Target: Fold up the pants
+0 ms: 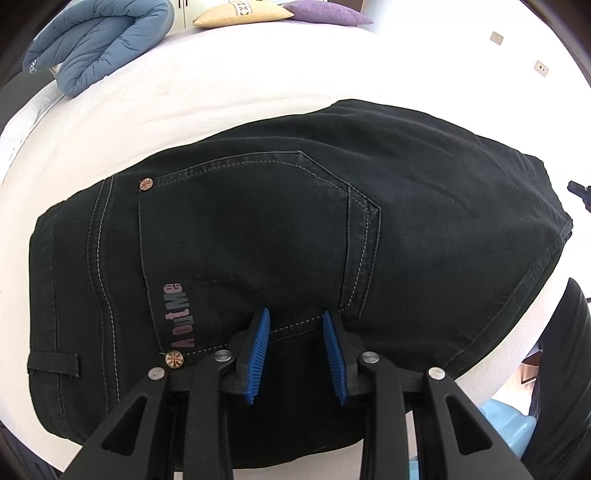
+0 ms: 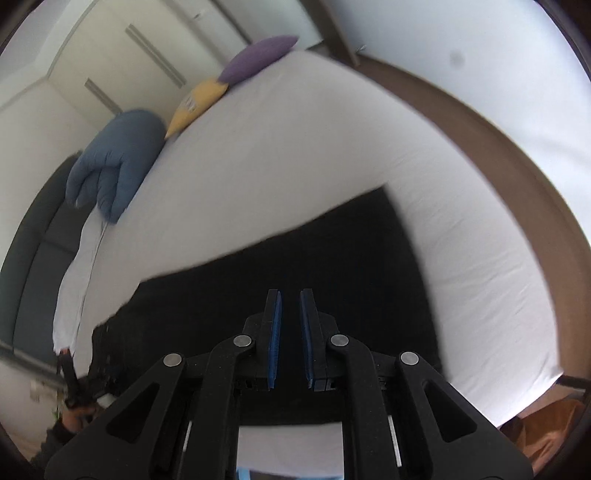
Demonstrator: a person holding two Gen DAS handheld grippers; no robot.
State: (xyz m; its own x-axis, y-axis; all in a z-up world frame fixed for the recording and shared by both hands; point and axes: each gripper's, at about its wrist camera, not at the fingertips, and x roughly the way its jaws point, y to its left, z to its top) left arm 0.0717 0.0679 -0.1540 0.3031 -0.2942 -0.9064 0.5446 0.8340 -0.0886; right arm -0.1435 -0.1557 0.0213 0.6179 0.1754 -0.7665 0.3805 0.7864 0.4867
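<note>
Spread across the white bed, filling the middle of the left wrist view: black pants, folded into a broad dark slab, back pocket up, pale stitching curving round it. In the right wrist view, the same pants as a blurred black sheet in the lower centre, white bed beyond and to the right.

Upper left of the left wrist view: a blue padded garment bunched on the bed. Top centre: a yellow cushion and a purple cushion side by side.

Bottom centre of the left wrist view: left gripper, parted to a moderate gap, blue pads angled inward, tips at the lower seam of the pocket. Cannot tell whether cloth is pinched or merely touched.

Bottom centre of the right wrist view: right gripper, nearly clenched, only a narrow slit between its blue pads. Nothing seen in the slit; poised over the black cloth, contact unclear.

Smaller still: pink-grey lettering along the pocket edge, two metal rivets at the pocket corners, a belt loop at lower left.
</note>
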